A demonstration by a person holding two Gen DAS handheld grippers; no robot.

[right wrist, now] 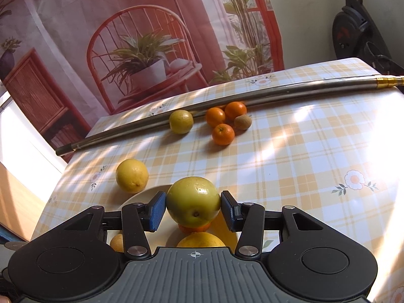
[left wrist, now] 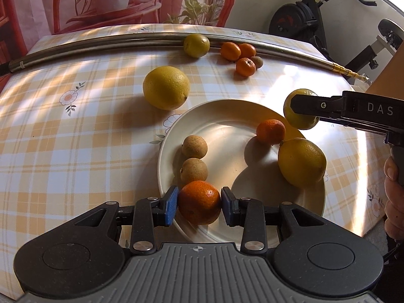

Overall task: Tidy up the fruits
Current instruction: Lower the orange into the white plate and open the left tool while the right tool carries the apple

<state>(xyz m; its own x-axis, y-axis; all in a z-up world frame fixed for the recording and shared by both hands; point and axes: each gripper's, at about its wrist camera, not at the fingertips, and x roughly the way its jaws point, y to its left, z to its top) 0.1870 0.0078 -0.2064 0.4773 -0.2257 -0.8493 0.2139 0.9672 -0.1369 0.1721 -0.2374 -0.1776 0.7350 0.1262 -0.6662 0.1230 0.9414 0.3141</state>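
Fruits on plate (left wrist: 313, 203) — five; tongs hold two.

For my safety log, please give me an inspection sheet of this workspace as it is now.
Surface: checked tablecloth, sunlit.
Job's things: white plate with lemon, mandarin, two brown fruits; large lemon, three mandarins loose.
Clutter: metal pole.
Grippers: left tongs grip a mandarin; right tongs grip a green fruit.
Cables: nothing seen.
Surroundings: printed backdrop, exercise bike.
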